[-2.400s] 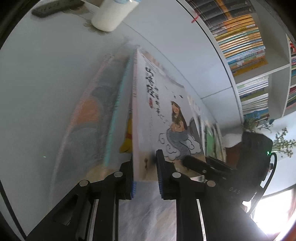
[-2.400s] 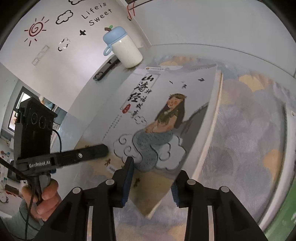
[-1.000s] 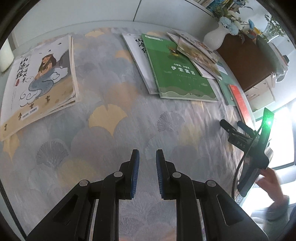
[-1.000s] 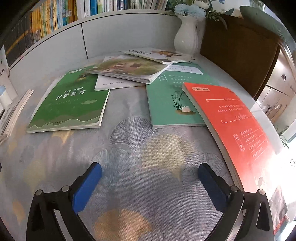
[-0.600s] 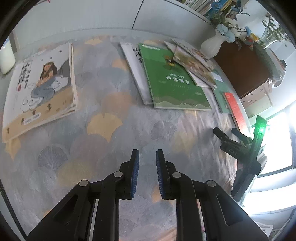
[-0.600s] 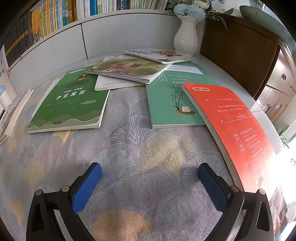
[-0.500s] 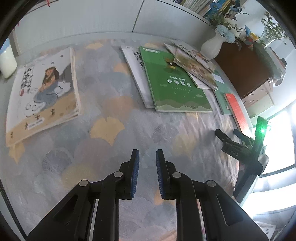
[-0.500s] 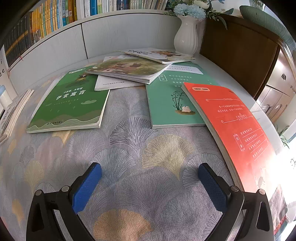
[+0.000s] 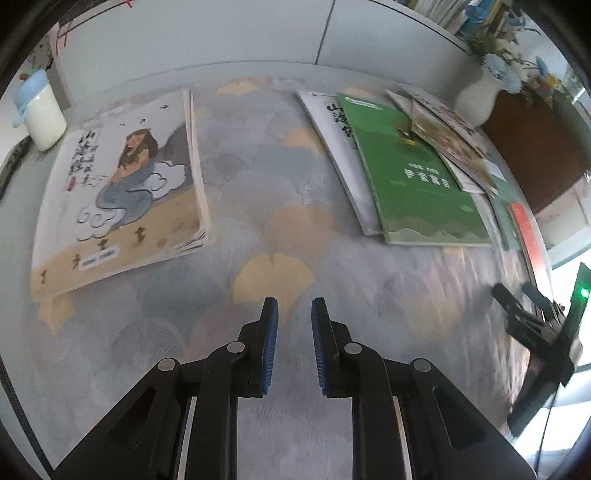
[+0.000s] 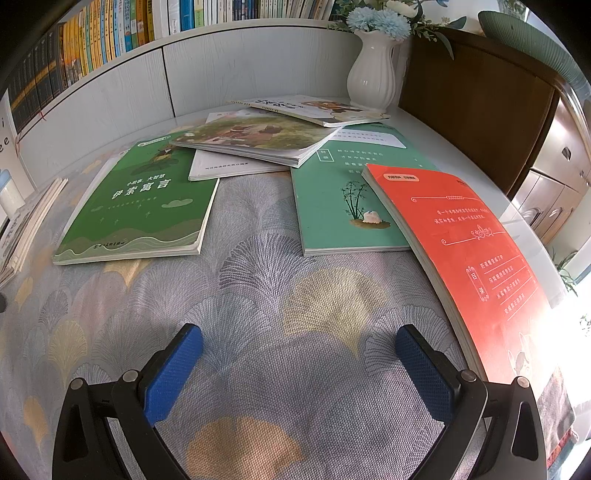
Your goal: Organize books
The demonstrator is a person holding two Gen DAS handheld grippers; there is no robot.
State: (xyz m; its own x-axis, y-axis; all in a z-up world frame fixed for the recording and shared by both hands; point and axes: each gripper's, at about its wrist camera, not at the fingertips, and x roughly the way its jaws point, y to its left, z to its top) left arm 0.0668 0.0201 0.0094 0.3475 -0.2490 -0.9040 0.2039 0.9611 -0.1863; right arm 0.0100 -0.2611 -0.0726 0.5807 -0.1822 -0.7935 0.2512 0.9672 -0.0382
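Note:
A stack of books topped by a mermaid-cover book (image 9: 118, 192) lies flat at the left of the patterned cloth. My left gripper (image 9: 294, 314) hovers over bare cloth in front of it, shut with nothing between the pads. To the right lie a green book (image 9: 417, 177) on a white one (image 9: 332, 140). In the right wrist view the green book (image 10: 144, 206), a picture book (image 10: 258, 140), a teal book (image 10: 343, 206) and an orange book (image 10: 469, 251) lie scattered and overlapping. My right gripper (image 10: 297, 343) is wide open above the cloth, empty, close to the orange book.
A white vase (image 10: 373, 74) with blue flowers stands at the back by a dark wooden cabinet (image 10: 480, 96). A white cup with a blue lid (image 9: 40, 110) sits behind the stack. A bookshelf (image 10: 110, 29) runs along the wall. The right gripper's body (image 9: 532, 317) shows at the table's right edge.
Earlier both grippers held the mermaid book upright; now it lies on the stack, released. In the last second the left view swung toward the stack. The right gripper stayed still.

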